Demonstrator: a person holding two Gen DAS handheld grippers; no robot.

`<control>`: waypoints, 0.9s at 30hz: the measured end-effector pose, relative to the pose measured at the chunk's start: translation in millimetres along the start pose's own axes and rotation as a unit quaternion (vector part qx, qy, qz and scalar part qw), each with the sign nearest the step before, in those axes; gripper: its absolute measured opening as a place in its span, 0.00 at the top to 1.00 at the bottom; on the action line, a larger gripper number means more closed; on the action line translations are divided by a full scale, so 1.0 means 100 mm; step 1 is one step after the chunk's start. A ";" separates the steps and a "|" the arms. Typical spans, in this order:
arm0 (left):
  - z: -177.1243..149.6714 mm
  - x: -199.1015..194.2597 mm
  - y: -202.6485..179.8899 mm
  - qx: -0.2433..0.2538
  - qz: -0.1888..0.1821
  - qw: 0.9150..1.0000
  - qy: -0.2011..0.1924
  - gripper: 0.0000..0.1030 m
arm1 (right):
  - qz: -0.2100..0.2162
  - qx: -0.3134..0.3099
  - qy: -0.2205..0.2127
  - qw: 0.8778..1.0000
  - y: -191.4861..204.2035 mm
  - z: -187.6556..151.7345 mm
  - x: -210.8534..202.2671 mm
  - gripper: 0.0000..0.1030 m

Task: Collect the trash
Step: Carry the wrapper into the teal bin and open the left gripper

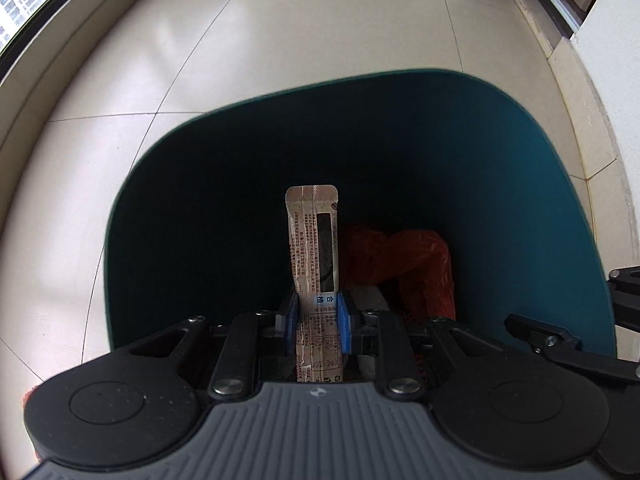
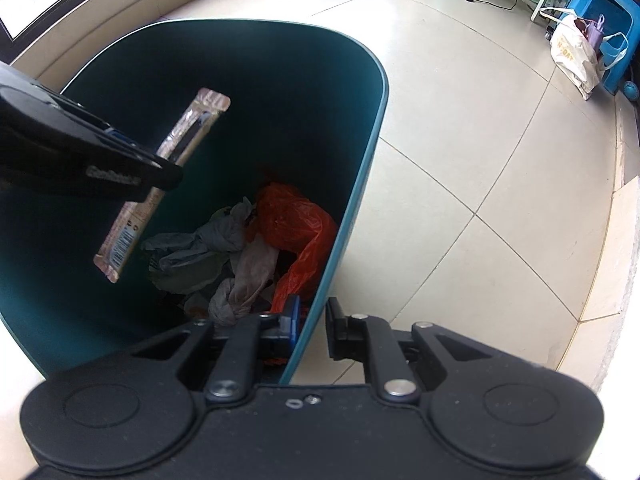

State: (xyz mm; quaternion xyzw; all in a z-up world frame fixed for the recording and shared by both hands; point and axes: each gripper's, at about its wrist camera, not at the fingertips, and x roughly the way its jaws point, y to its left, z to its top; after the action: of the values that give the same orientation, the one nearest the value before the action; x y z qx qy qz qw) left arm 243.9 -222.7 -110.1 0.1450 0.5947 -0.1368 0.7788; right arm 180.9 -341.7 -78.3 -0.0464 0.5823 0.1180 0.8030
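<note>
One long snack wrapper (image 1: 314, 240) was clamped in the left gripper (image 1: 318, 312) above the teal bin (image 2: 372, 152), whose wall was pinched by the right gripper (image 2: 312, 320). Released askew, the wrapper might be caught on the rim.

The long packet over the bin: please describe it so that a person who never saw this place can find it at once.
Find the tall teal bin on the pale tiled floor. Above its open mouth the left gripper pinches a long, narrow beige packet with small print and a dark strip. Unlike the crumpled grey paper and orange plastic bag at the bottom, it is flat, straight and held in the air.
</note>
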 end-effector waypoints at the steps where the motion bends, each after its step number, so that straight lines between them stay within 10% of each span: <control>1: 0.01 0.08 -0.01 0.000 0.000 1.000 0.008 0.81 | 0.001 0.000 0.000 1.000 -0.01 0.00 0.00 0.88; 16: 0.17 0.72 -0.12 -0.001 -0.002 0.994 0.111 0.80 | 0.012 0.010 -0.001 1.000 -0.07 -0.01 -0.01 0.87; 27: 0.12 0.49 0.00 -0.013 -0.044 0.995 0.088 0.74 | 0.009 0.007 0.001 1.000 -0.05 0.00 -0.02 0.87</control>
State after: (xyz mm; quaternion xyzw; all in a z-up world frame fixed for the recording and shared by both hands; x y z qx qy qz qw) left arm 267.4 -229.8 -154.6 0.1198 0.6685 -0.1500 0.7185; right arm 181.8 -346.4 -76.5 -0.0353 0.5845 0.1210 0.8016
